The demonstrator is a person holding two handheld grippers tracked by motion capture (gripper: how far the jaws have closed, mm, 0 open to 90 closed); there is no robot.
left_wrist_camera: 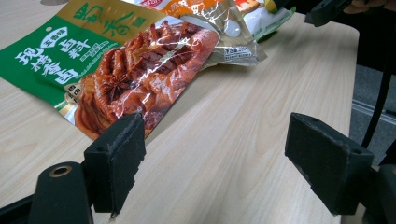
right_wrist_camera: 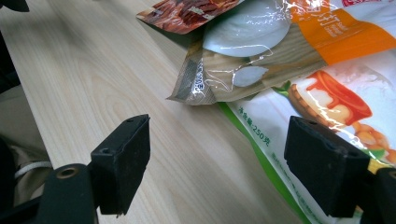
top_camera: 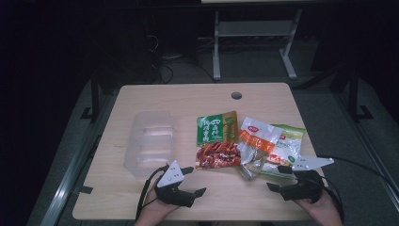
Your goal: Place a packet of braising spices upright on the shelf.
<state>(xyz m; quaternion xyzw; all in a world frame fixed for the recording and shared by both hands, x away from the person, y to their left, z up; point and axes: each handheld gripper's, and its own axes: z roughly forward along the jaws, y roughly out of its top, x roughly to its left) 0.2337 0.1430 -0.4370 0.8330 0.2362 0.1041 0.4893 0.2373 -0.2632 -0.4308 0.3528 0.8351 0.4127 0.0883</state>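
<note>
From above, three snack packets lie side by side across the middle of the desk (top_camera: 141, 197): a green packet (top_camera: 217, 141) with red meat pictured on it, an orange packet (top_camera: 254, 143) overlapping its right edge, and a white packet (top_camera: 284, 150) partly under the orange one. A clear bin (top_camera: 149, 141) stands to their left, apart from them; it looks empty, though its clear walls make that hard to tell. The left tongs (top_camera: 194, 181) hover near the desk's front edge, just short of the green packet's lower corner. The right tongs (top_camera: 276, 178) sit at the lower right, close to the white packet's near edge. Neither holds anything.

In the left gripper view, the left tongs (left_wrist_camera: 219, 168) stand wide open over bare wood, with the green packet (left_wrist_camera: 121, 70) just ahead of the left pad and not between the two.

In the right gripper view, the right tongs (right_wrist_camera: 219, 168) are equally wide and empty. The white packet (right_wrist_camera: 327, 116) runs beneath the right pad, and the corner of the orange packet (right_wrist_camera: 261, 56) lies just ahead.

I'd judge this to be the approach before a first pick, likely with the bin as the goal. Next, one pair of tongs must slide forward until a packet's edge sits between its pads, then close. The flat, slick film lies tight on the desk, so catching an edge or raised corner matters.
</note>
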